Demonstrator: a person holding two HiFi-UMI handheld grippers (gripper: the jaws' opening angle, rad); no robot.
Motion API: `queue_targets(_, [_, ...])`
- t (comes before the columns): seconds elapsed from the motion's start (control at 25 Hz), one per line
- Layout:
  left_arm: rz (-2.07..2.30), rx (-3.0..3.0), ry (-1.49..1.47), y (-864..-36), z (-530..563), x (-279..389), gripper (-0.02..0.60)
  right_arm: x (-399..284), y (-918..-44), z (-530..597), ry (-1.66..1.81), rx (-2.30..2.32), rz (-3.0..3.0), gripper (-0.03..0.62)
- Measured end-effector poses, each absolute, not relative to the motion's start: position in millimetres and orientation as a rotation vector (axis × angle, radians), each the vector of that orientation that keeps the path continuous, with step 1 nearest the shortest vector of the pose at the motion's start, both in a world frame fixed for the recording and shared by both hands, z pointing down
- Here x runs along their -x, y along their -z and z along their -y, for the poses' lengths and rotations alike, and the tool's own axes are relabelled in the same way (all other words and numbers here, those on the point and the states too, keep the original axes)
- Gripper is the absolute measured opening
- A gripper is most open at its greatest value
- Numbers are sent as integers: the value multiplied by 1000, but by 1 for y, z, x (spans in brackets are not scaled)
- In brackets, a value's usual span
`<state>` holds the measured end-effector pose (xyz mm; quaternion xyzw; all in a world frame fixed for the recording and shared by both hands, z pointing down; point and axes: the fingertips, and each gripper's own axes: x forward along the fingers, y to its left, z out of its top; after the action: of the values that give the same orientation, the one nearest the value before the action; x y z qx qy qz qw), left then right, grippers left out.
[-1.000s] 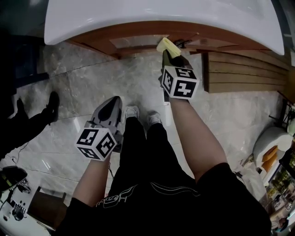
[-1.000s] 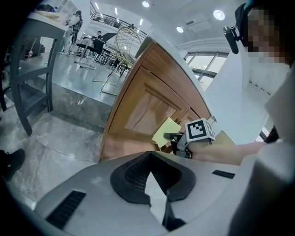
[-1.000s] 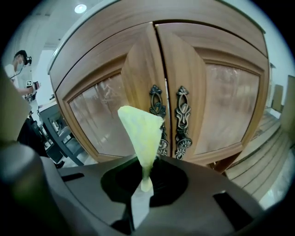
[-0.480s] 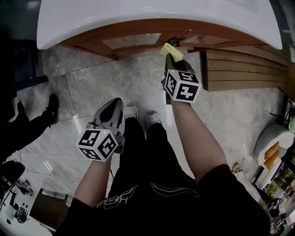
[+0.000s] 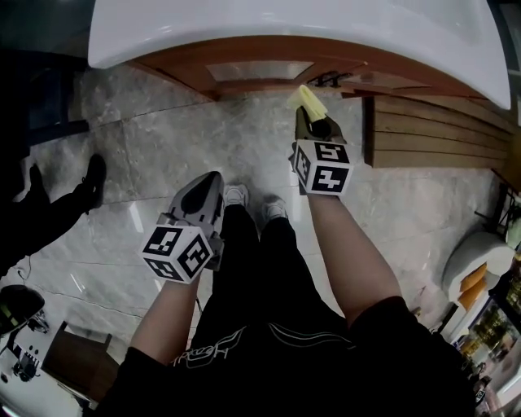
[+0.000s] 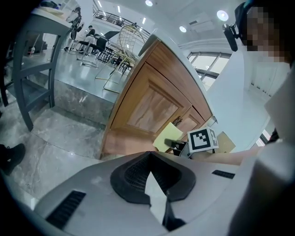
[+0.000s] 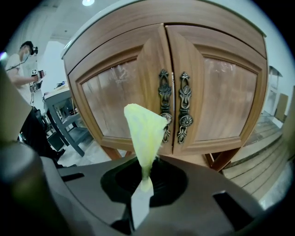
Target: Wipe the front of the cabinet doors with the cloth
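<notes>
While upright, cloth [image 7: 145,133] between right tongs [image 7: 141,183]

The cloth [image 7: 144,133] was pale yellow. The cabinet doors [image 7: 110,99] were warm brown wood with faint grain, their ornate handles [image 7: 164,103] dark bronze. The countertop [image 5: 285,24] was white, the floor [image 5: 187,138] grey veined marble. Cubes on the grey left gripper [image 5: 210,177] and right gripper [image 5: 308,114] bore black-and-white squares.

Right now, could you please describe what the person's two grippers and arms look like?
The left gripper and right gripper are matching grey moulded shells tapering to dark, ribbed jaws. Each carries a white cube printed with black square markers at its rear. No cables show on them. The forearms are bare below the short sleeves of a black top.
</notes>
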<state>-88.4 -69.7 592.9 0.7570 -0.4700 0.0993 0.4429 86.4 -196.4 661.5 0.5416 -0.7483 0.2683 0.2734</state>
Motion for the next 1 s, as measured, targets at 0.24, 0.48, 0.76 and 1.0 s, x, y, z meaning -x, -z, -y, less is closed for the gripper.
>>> queue_targets(0.24, [1225, -1811, -210, -602, 72, 122, 6, -36, -666, 195, -683, -1336, 2077, 40])
queue_targets(0.48, [1291, -1757, -178, -609, 76, 166, 6, 23, -676, 193, -655, -1205, 2137, 40])
queue_targets(0.76, [1323, -1693, -164, -620, 60, 196, 6, 75, -688, 197, -610, -1095, 2187, 40])
queue_targets(1.0, [1365, -1642, -162, -628, 45, 230, 6, 110, -702, 197, -590, -1030, 2202, 40])
